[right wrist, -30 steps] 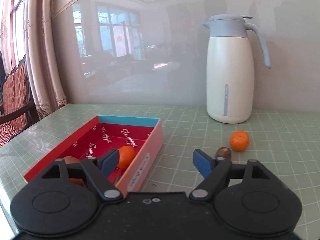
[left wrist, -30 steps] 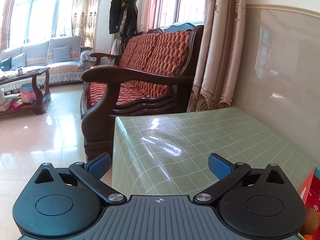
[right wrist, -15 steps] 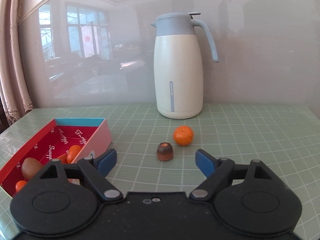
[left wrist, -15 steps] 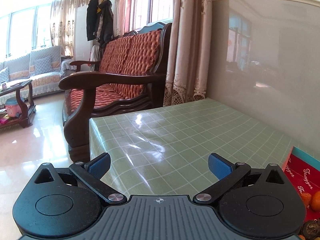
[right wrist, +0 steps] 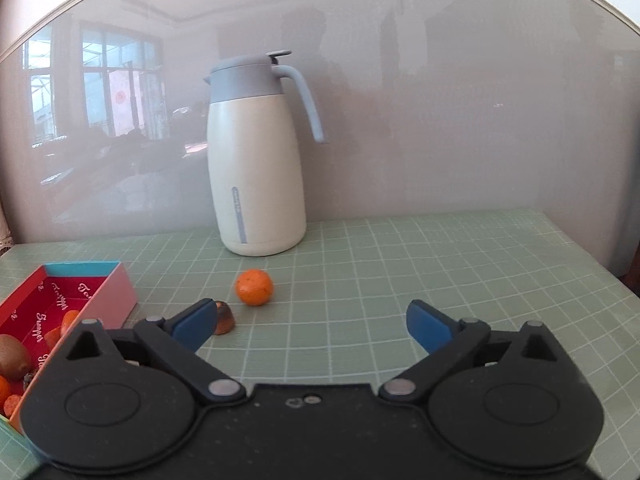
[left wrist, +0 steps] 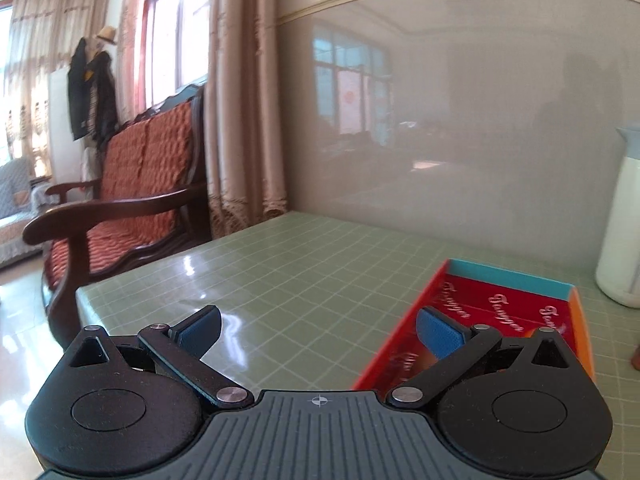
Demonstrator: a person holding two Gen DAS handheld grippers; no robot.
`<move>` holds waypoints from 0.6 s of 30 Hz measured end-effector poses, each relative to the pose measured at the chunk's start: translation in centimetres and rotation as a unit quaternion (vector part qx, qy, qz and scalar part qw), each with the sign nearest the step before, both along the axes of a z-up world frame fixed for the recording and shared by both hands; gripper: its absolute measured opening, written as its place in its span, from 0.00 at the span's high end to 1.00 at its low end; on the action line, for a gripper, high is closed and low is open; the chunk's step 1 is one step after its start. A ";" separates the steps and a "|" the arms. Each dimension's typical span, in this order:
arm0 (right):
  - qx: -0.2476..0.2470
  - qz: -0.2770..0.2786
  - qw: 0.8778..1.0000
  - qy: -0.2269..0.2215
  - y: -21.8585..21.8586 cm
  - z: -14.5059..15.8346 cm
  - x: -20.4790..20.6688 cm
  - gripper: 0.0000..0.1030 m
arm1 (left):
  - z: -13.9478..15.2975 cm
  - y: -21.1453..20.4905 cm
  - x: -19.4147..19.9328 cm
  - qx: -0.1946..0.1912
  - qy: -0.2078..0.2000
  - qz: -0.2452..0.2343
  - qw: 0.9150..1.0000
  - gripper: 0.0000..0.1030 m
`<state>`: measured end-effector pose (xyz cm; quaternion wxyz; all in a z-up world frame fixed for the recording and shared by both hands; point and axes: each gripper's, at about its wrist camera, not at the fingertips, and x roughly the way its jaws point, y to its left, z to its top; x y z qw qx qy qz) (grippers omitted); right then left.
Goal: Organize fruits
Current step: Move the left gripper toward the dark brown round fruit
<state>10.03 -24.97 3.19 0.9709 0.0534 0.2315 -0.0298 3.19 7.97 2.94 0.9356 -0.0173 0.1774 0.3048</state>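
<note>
Daylight pours through the windows (left wrist: 168, 32) at the upper left of my left view, overexposed, throwing glare on the tabletop (left wrist: 192, 268). My left view smears with motion blur. The glossy wall (right wrist: 440, 120) mirrors windows hazily. Fisheye bends every edge; corners go black.

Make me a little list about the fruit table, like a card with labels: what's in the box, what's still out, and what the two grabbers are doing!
box: red box at left, open
in box: kiwi and small orange pieces
still out: orange and a small brown fruit, close together on the green table
behind them: white jug
left gripper: open, empty
right gripper: open, empty
</note>
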 end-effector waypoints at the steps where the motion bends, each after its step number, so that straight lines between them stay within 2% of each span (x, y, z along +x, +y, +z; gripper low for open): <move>1: 0.000 -0.009 1.000 0.000 -0.5 0.0 -0.1 0.02 | 0.2 -1.1 0.3 0.006 0.002 -0.025 1.000 0.00; 6: 0.007 -0.043 0.999 0.000 -3.4 -0.3 -0.9 0.01 | 0.7 -6.2 2.2 0.003 0.012 -0.127 0.992 0.00; 11: 0.004 -0.074 0.997 -0.003 -6.0 -0.5 -1.7 0.01 | 1.0 -12.8 4.8 0.023 0.027 -0.221 0.975 0.00; 14: 0.004 -0.100 0.995 -0.004 -7.7 -0.7 -2.2 0.01 | 0.6 -16.5 6.6 0.047 0.040 -0.260 0.964 0.00; 18: 0.015 -0.117 0.993 -0.009 -9.5 -0.7 -2.7 0.00 | -0.6 -19.6 9.4 0.049 0.069 -0.298 0.951 0.01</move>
